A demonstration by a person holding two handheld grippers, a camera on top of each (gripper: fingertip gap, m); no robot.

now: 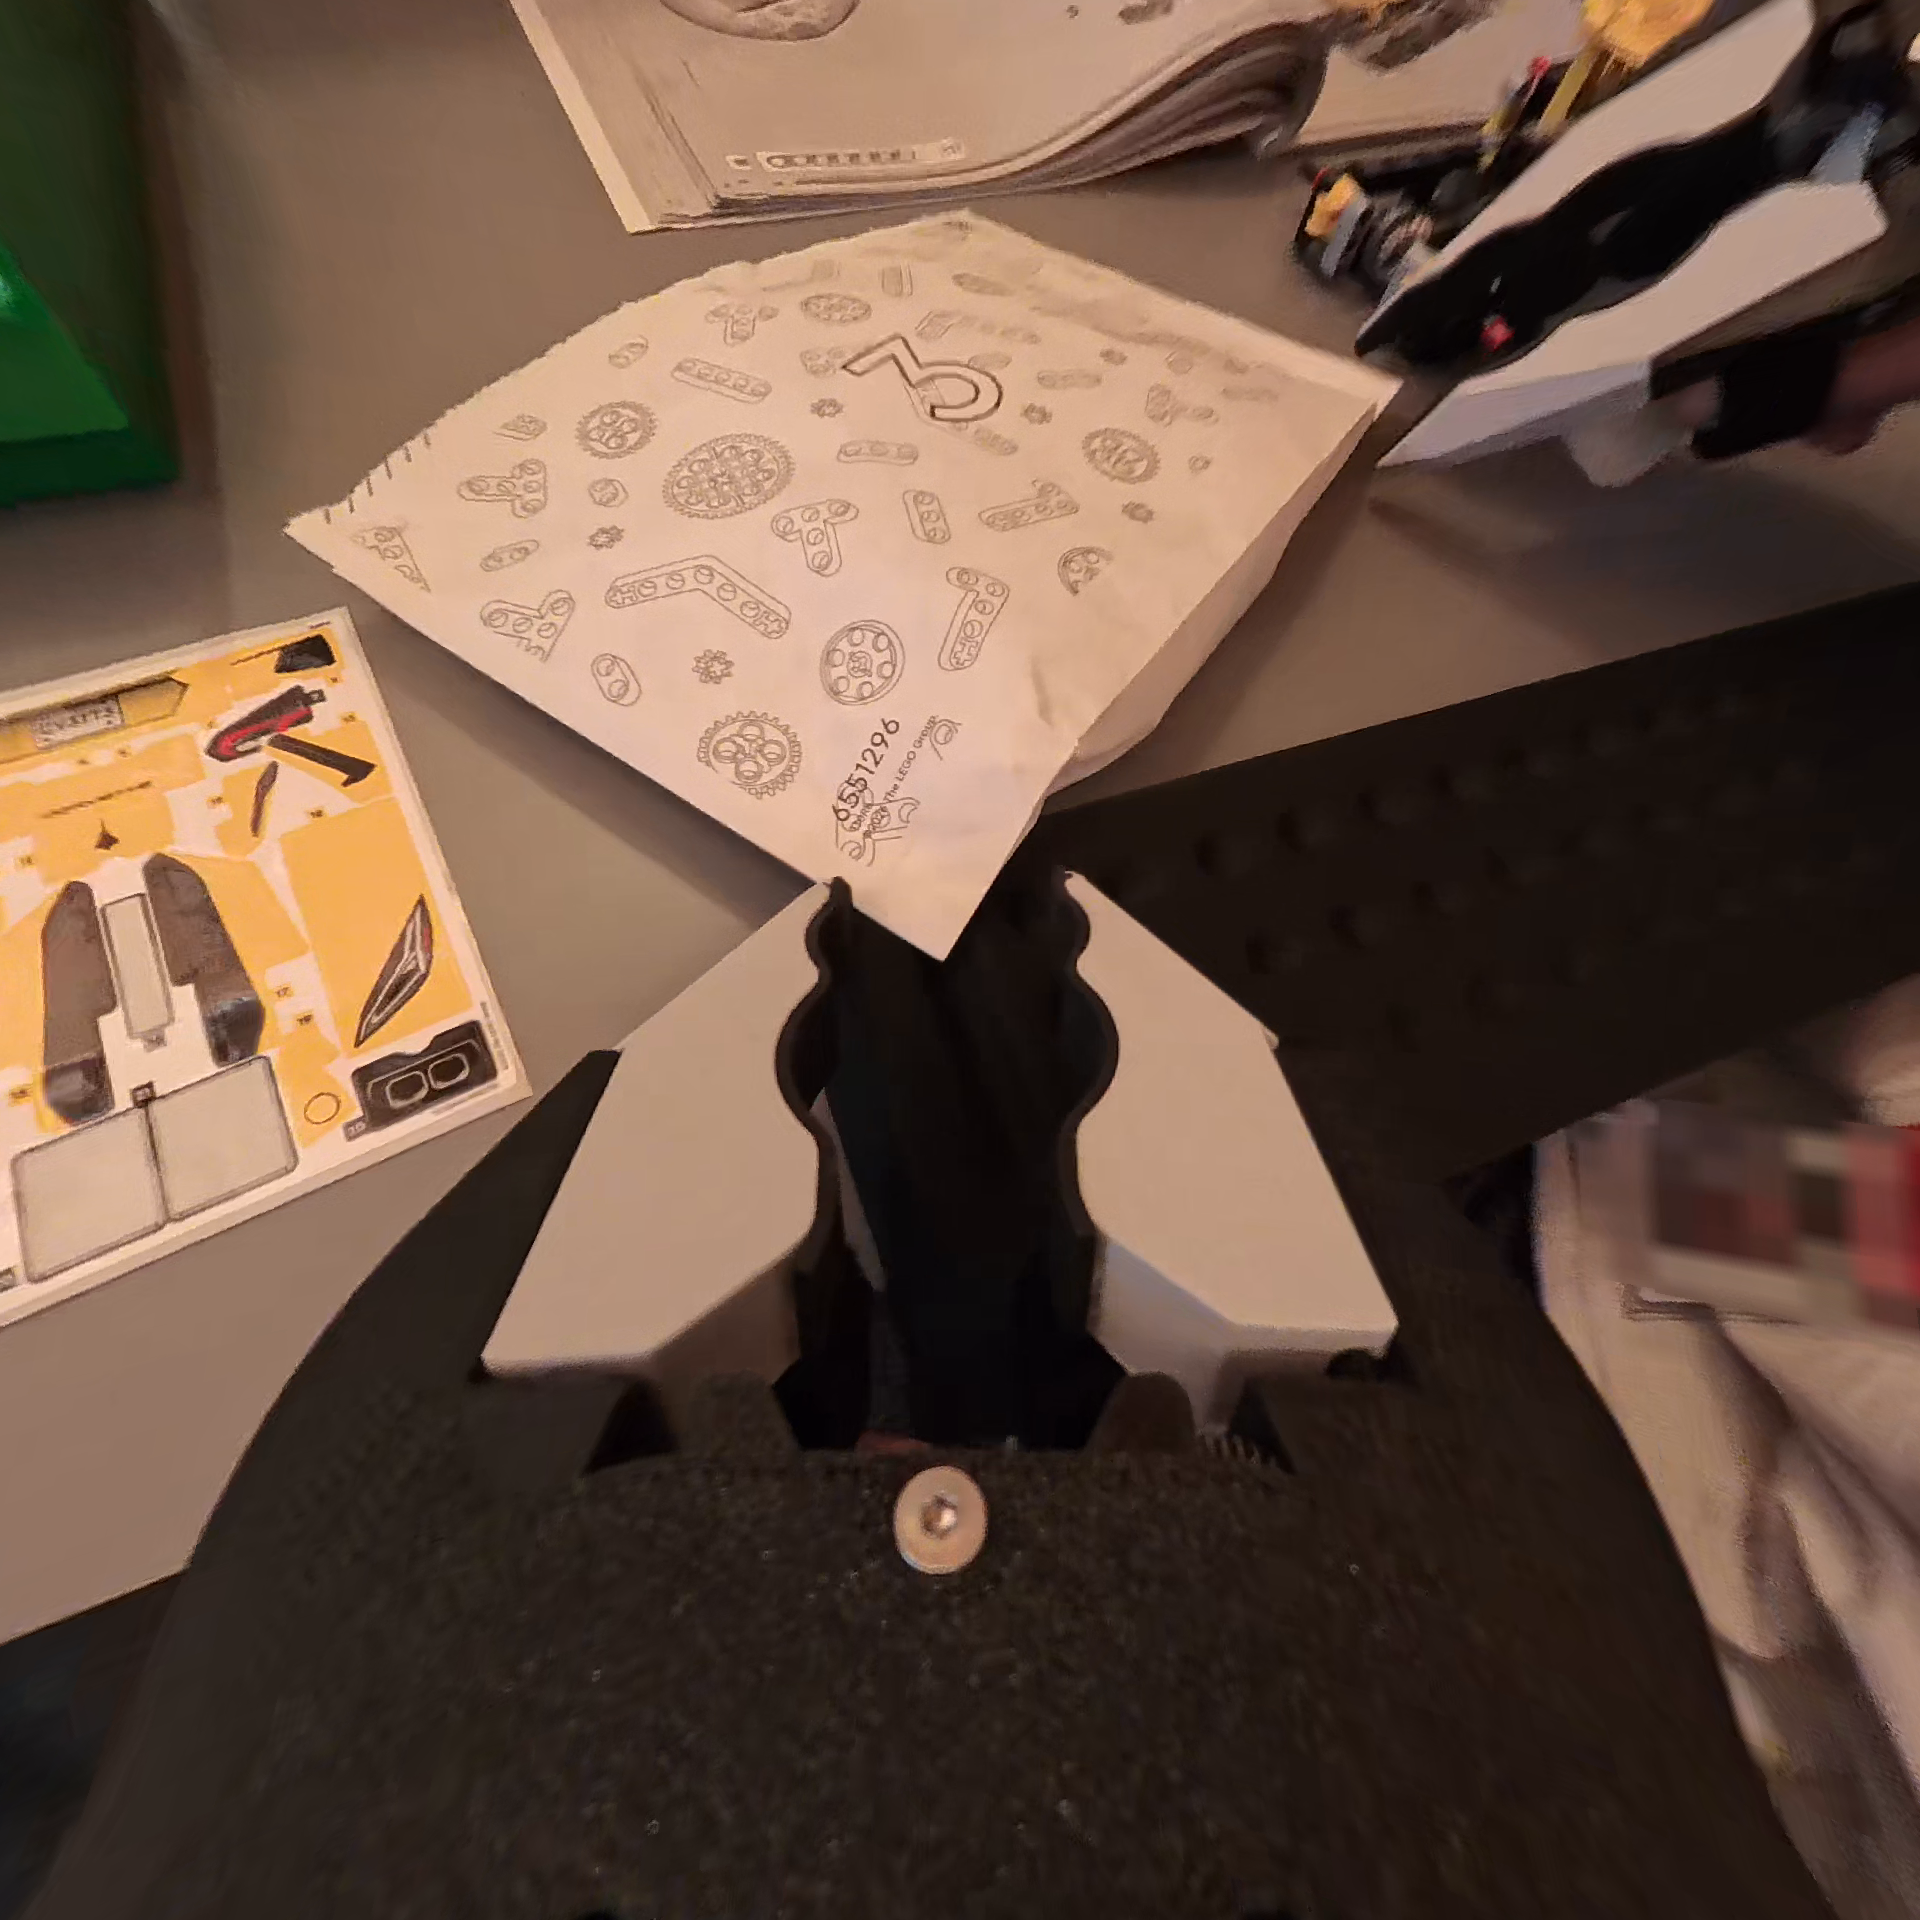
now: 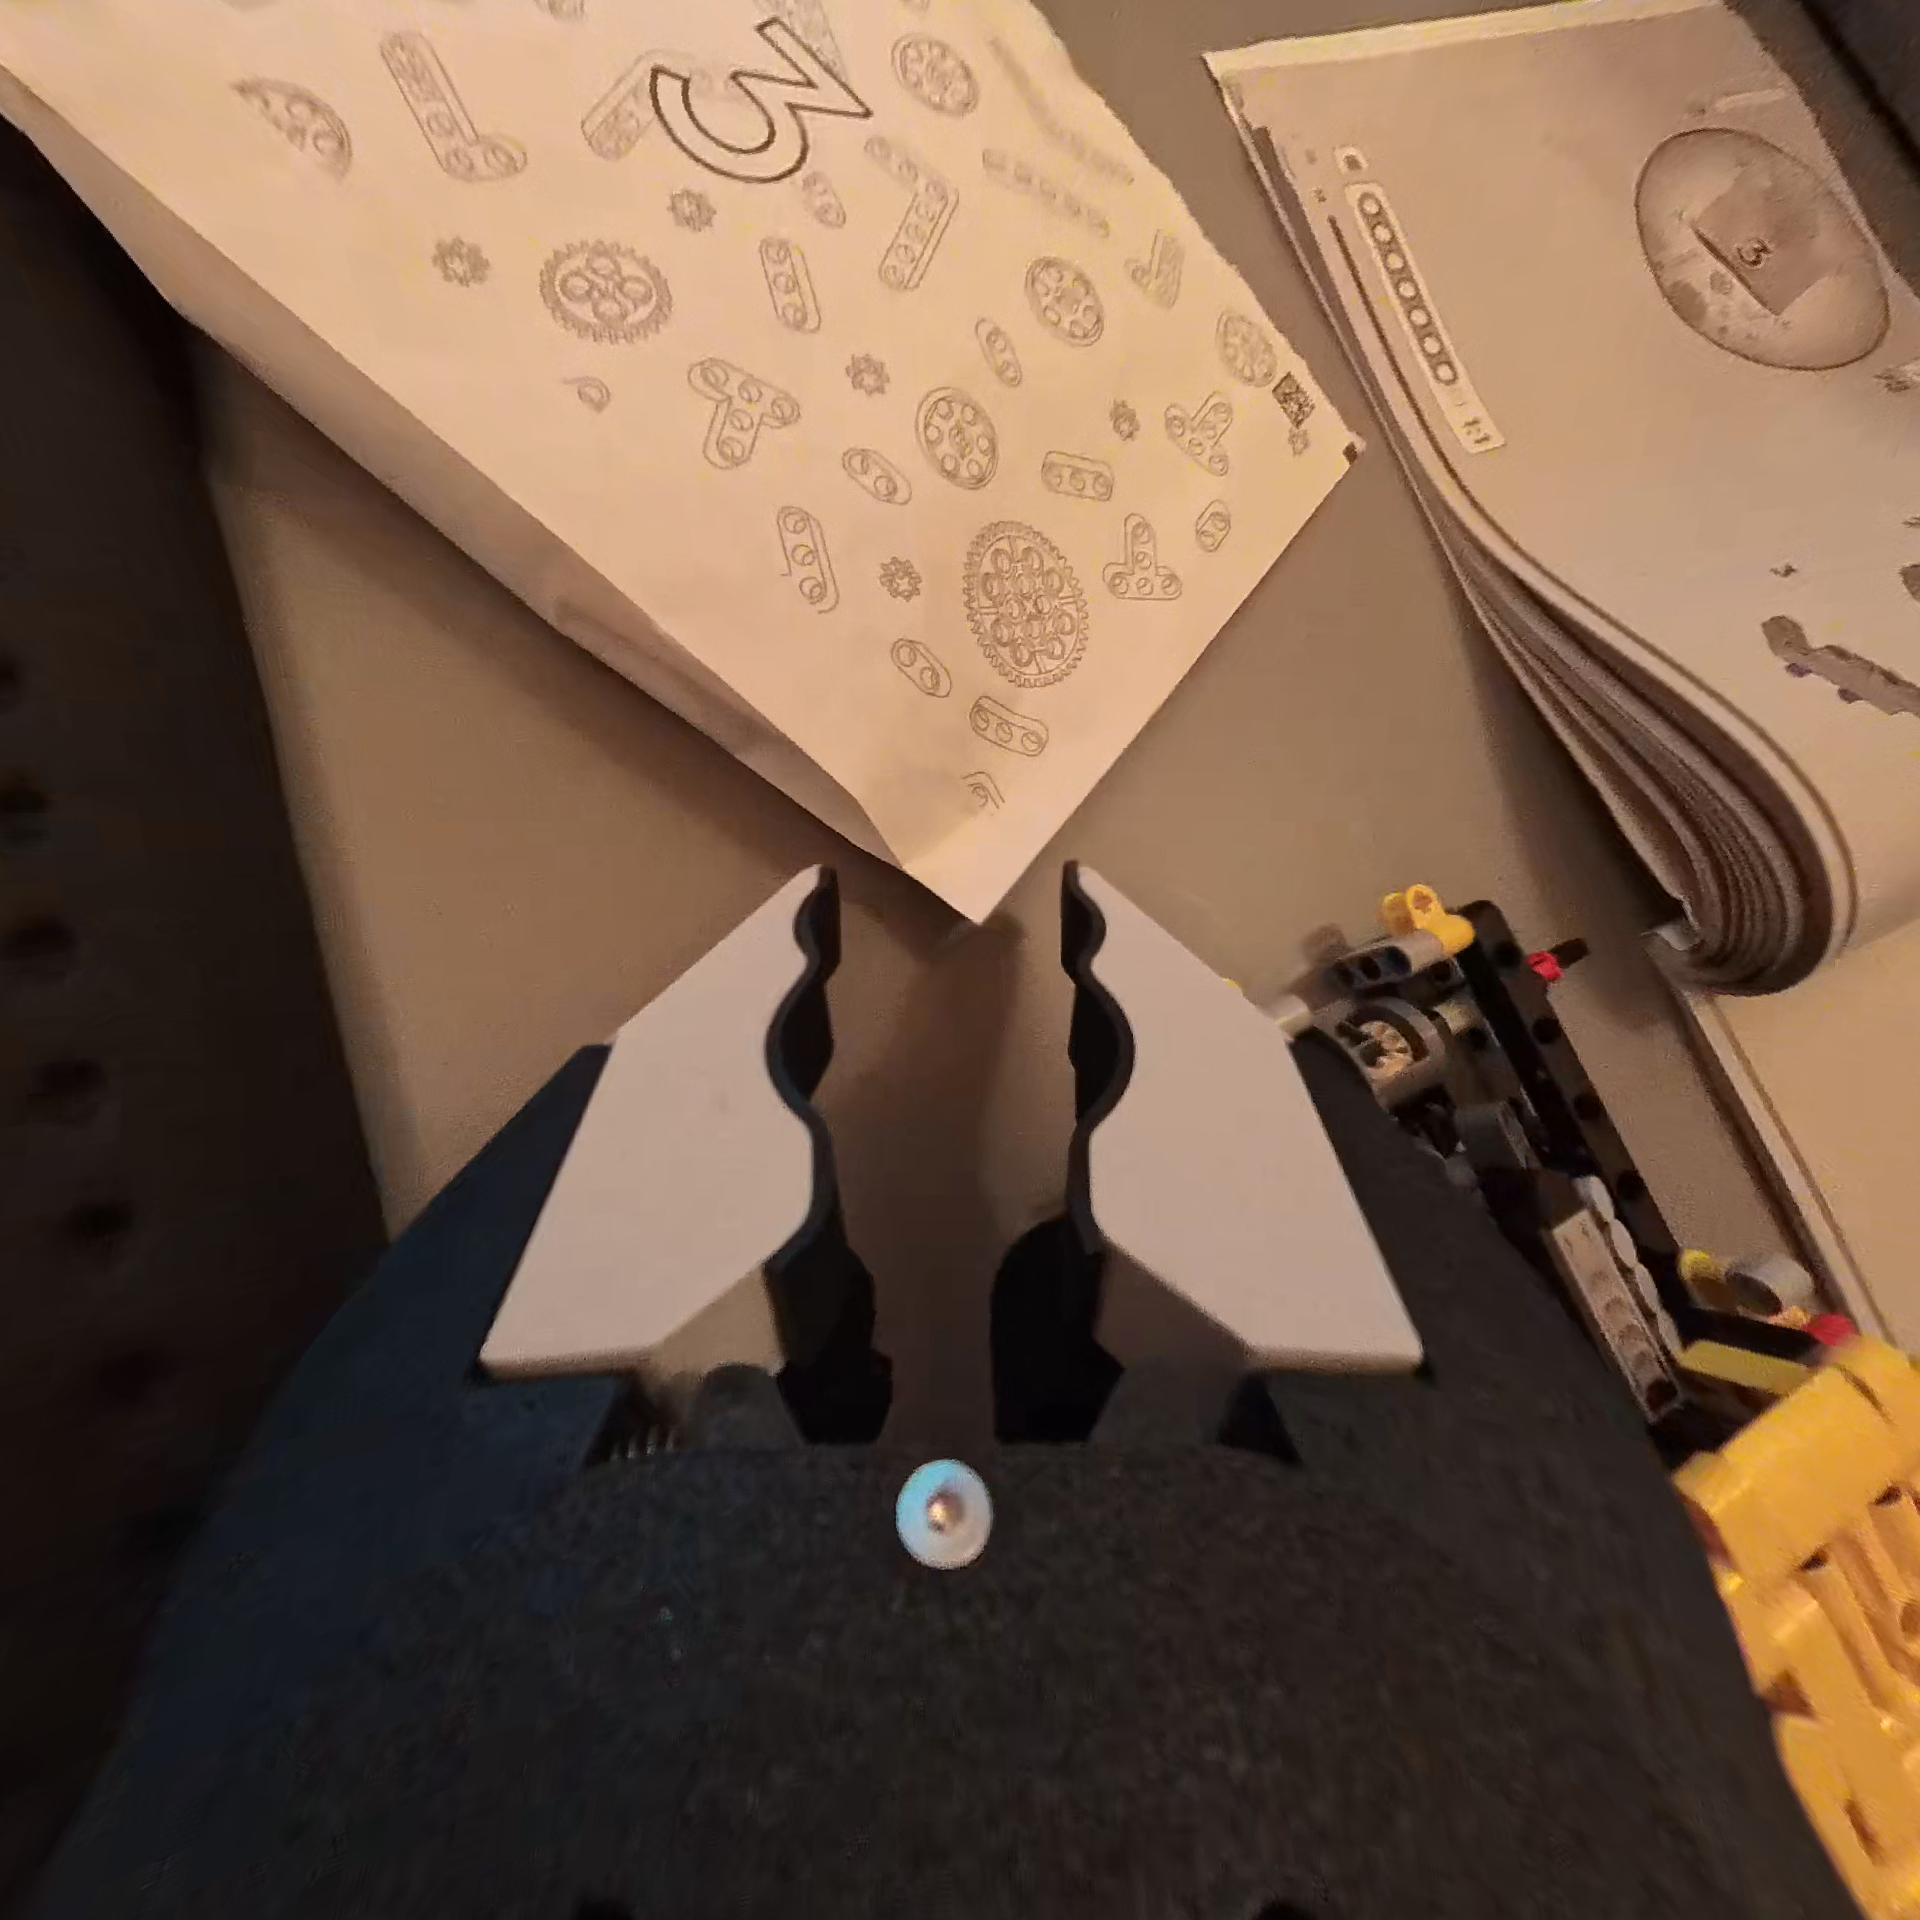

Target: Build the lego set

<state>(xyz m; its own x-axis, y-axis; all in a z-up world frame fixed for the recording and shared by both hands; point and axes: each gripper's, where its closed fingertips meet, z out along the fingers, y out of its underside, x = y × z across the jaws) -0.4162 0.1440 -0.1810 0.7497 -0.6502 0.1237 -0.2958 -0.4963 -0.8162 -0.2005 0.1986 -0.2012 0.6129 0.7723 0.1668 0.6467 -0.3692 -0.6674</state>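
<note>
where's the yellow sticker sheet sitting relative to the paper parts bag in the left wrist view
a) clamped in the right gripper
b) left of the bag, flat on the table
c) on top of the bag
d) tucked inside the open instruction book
b: the sticker sheet lies flat on the grey table to the left of the paper bag, apart from it.

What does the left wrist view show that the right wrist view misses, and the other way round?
Only the left wrist view shows the yellow sticker sheet, the green box at the left edge, and the right gripper farther off. Only the right wrist view shows the bright yellow part of the partly built Technic model, and the right gripper's jaws standing open just short of a corner of the paper parts bag. Both show that bag, the open instruction booklet and the grey table.
</note>
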